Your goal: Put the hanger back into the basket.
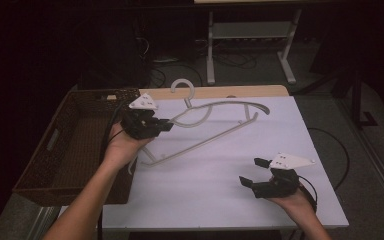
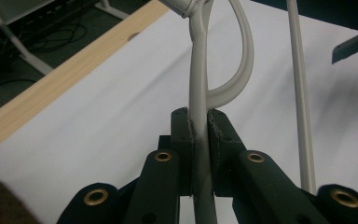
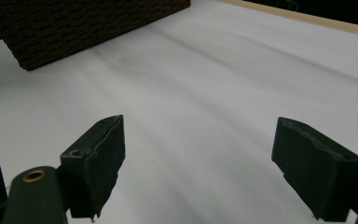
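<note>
A pale grey plastic clothes hanger (image 1: 215, 127) hangs lifted above the white table top, hook (image 1: 182, 87) toward the far edge. My left gripper (image 1: 167, 125) is shut on the hanger's left shoulder; in the left gripper view the two black pads clamp the grey arm (image 2: 199, 135), and the hanger's lower bar (image 2: 300, 107) runs past on the right. My right gripper (image 1: 254, 171) stands open low over the table near the front right, jaws wide apart with nothing between them (image 3: 198, 158).
A dark woven basket (image 1: 75, 145) sits along the table's left side, its wall also in the right gripper view (image 3: 84, 28). The white table surface (image 1: 220, 190) has a wooden strip (image 1: 220, 91) at its far edge. A metal stand (image 1: 250, 35) is on the floor beyond.
</note>
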Motion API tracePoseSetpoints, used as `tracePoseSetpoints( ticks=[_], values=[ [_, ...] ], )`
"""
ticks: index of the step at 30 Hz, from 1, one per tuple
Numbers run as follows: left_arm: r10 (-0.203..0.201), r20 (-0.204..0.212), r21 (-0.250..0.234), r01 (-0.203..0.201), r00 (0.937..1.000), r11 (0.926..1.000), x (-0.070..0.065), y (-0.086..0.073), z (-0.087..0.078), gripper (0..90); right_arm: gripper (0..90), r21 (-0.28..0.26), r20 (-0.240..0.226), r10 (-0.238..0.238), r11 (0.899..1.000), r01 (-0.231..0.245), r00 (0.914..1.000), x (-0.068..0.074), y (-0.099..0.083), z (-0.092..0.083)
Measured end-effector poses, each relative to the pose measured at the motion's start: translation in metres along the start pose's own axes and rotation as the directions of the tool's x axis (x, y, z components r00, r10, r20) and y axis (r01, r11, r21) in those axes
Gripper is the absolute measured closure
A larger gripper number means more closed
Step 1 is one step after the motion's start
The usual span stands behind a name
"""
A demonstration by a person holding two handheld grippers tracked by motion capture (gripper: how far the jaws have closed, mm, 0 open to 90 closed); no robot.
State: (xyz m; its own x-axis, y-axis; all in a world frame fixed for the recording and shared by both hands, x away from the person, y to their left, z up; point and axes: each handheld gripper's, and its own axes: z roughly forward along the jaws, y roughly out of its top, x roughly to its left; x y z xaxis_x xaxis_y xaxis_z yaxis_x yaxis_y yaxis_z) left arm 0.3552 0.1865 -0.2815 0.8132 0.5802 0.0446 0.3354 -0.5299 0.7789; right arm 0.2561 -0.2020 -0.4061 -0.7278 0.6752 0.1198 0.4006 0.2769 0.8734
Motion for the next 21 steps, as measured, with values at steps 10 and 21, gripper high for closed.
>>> tracePoseSetpoints(
  ticks=[10, 21],
  values=[
    [-0.051, -0.081, -0.028, 0.049, 0.9954, 0.9984, 0.031, -0.013, -0.046, 82.8, 13.6, -0.009, 0.006, 0.001, 1.0, -0.001, 1.0, 0.0, 0.0, 0.0],
    [-0.108, -0.185, -0.053, 0.1, 0.9767, 0.9936, 0.065, -0.036, -0.101, 82.8, 0.0, -0.002, 0.026, 0.005, 1.0, -0.005, 0.9997, 0.0, 0.001, 0.005]
  ],
)
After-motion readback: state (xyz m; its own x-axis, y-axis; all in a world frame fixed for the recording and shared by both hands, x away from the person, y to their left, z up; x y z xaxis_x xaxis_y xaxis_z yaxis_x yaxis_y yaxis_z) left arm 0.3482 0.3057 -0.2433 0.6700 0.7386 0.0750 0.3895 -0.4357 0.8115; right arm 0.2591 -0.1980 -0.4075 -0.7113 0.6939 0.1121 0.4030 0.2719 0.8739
